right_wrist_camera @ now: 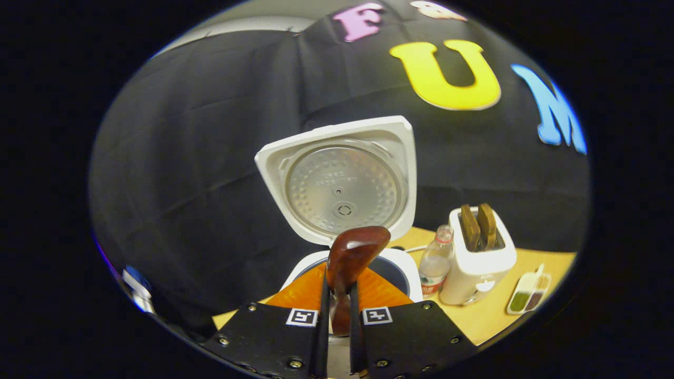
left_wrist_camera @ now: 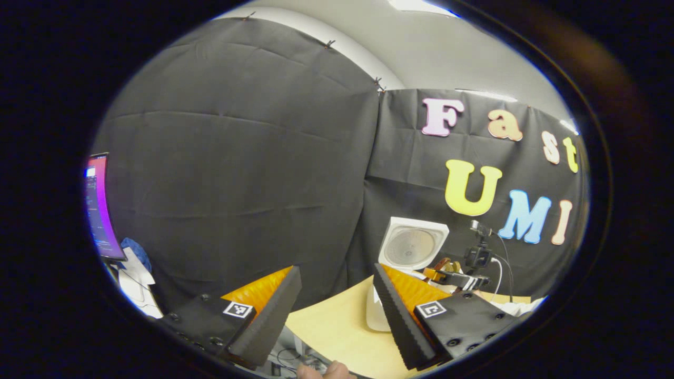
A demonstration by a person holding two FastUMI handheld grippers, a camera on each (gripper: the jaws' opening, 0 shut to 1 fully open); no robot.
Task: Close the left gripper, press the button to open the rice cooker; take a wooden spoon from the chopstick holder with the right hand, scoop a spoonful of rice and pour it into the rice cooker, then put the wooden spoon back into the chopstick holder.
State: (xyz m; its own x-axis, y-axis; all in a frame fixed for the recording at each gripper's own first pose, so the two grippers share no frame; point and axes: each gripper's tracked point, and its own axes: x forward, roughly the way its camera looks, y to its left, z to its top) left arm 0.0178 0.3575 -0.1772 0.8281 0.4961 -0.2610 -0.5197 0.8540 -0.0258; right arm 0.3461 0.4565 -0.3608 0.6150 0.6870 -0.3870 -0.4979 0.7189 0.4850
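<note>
Gripping the wooden spoon (right_wrist_camera: 350, 263) by its handle, right gripper (right_wrist_camera: 337, 316) clamped narrow with both fingers pressing the shaft, bowl of the spoon standing up just ahead of the fingertips. Straight beyond the bowl, rice cooker (right_wrist_camera: 389, 263) with lid (right_wrist_camera: 339, 181) already swung up, pot mouth sitting directly behind and below the spoon. Off to the right of the tool: water bottle (right_wrist_camera: 434, 266), then white toaster (right_wrist_camera: 479, 258) with two slices up, then a small condiment dish (right_wrist_camera: 529, 297) on the table (right_wrist_camera: 489, 321). No telling whether rice sits in the bowl, only its back showing. Looks like the pour step: best done by carrying the bowl level over the pot mouth, then rolling slowly, keeping clear of the raised lid. Left gripper (left_wrist_camera: 337, 295) spread wide, holding nothing, well back, cooker lid ahead and to its right.
</note>
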